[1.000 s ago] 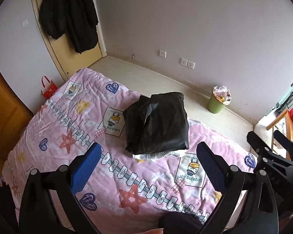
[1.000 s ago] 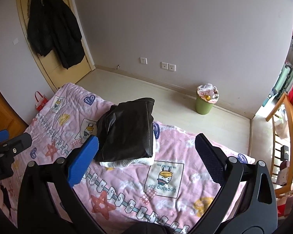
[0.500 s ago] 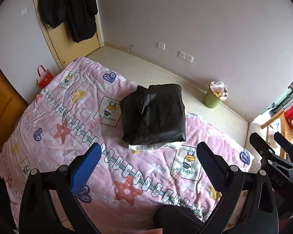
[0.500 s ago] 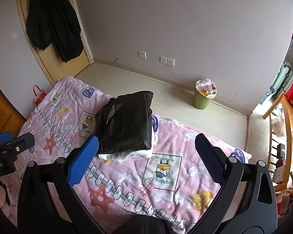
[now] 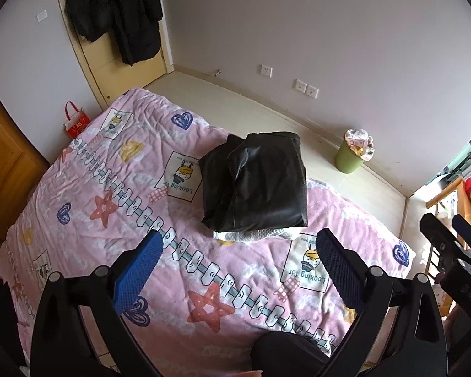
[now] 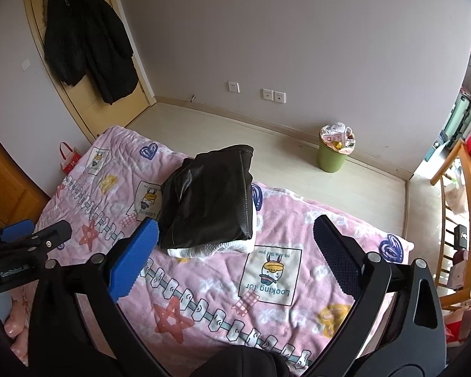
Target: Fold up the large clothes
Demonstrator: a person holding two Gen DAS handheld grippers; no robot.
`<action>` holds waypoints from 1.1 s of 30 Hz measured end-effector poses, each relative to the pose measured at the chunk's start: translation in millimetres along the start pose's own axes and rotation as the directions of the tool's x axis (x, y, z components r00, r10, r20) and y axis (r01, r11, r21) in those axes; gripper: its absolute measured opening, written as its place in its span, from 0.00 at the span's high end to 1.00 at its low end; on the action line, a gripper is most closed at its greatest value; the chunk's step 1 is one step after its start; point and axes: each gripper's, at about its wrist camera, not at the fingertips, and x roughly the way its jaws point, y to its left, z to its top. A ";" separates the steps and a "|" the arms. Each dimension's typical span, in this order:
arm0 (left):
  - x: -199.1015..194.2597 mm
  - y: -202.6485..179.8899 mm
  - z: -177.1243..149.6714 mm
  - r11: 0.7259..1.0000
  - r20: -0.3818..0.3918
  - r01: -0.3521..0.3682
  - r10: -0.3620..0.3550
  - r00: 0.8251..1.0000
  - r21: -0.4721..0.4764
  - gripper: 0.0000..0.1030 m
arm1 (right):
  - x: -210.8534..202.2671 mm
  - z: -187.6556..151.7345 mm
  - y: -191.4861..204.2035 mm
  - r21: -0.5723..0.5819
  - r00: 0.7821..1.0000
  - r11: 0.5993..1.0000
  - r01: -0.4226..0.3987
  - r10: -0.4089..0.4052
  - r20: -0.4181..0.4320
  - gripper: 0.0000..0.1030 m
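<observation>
Black jacket (image 5: 256, 182) folded atop white garment (image 6: 213, 248); both grippers spread, empty.

Folded black leather garment (image 5: 257, 182) lies atop folded white garment (image 6: 213, 246) on the bed

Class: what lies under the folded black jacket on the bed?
A white garment peeks out beneath the black jacket, atop the pink quilt. Its remainder is covered.

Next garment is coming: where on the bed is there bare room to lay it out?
Widest bare quilt lies left of the folded black jacket, toward the red bag. A bare strip also runs between the jacket and both open tools. The jacket's spot, on a white garment near the far edge, is crowded.
</observation>
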 end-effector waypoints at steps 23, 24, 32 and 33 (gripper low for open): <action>6.3 1.5 8.8 0.999 0.023 -0.025 0.024 0.999 0.026 0.08 | 4.6 5.7 12.0 -0.002 0.998 0.999 -0.045 0.045 0.036 0.06; 6.8 1.1 8.9 0.999 0.022 -0.025 0.025 0.999 0.029 0.08 | 4.8 5.9 12.1 -0.001 0.998 0.999 -0.046 0.046 0.036 0.06; 8.6 2.5 11.4 0.999 0.024 -0.021 0.020 1.000 0.030 0.08 | 7.9 8.6 14.0 -0.004 0.999 0.999 -0.043 0.043 0.033 0.06; 8.7 2.1 10.5 0.999 0.024 -0.020 0.019 1.000 0.030 0.08 | 7.5 8.4 13.8 -0.004 0.999 0.999 -0.041 0.041 0.034 0.06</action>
